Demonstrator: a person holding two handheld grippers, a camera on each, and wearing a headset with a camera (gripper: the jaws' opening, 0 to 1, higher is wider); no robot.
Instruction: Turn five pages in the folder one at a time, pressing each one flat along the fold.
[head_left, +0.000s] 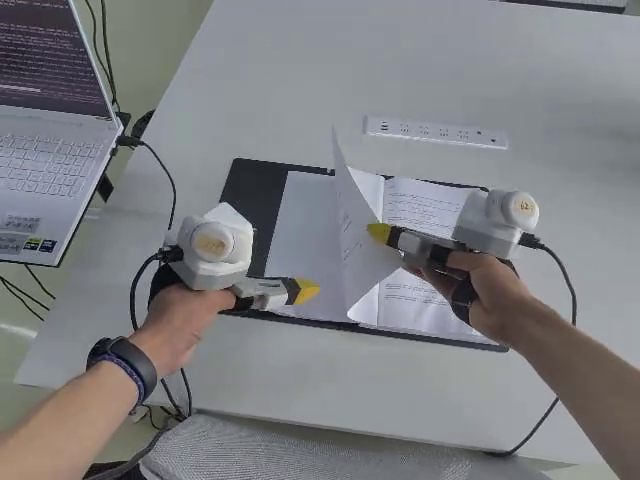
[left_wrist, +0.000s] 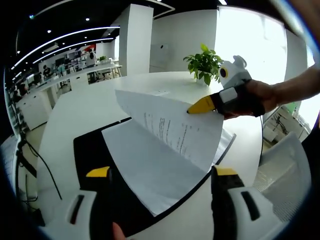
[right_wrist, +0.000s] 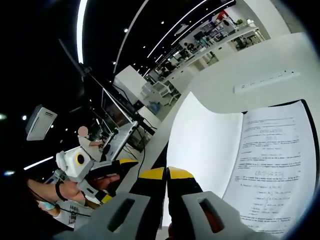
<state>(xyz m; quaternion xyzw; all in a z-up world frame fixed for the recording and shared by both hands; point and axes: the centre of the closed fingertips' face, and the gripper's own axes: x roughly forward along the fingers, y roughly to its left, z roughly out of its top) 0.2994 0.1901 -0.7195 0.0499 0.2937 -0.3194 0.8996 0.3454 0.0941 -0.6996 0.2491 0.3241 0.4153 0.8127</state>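
Head view: right gripper (head_left: 380, 233) pinches the white printed page (head_left: 352, 230), standing mid-turn over the open black folder (head_left: 250, 190) on the white counter (head_left: 300, 80). Left gripper (head_left: 305, 291), jaws apart, hovers at the folder's seven o'clock. The next move likely calls for laying the page toward nine o'clock and pressing along the fold.

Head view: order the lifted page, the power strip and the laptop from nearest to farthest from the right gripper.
1. lifted page: at the tips of the right gripper, standing over the middle of the folder.
2. power strip: beyond the folder, further back.
3. laptop: far left.
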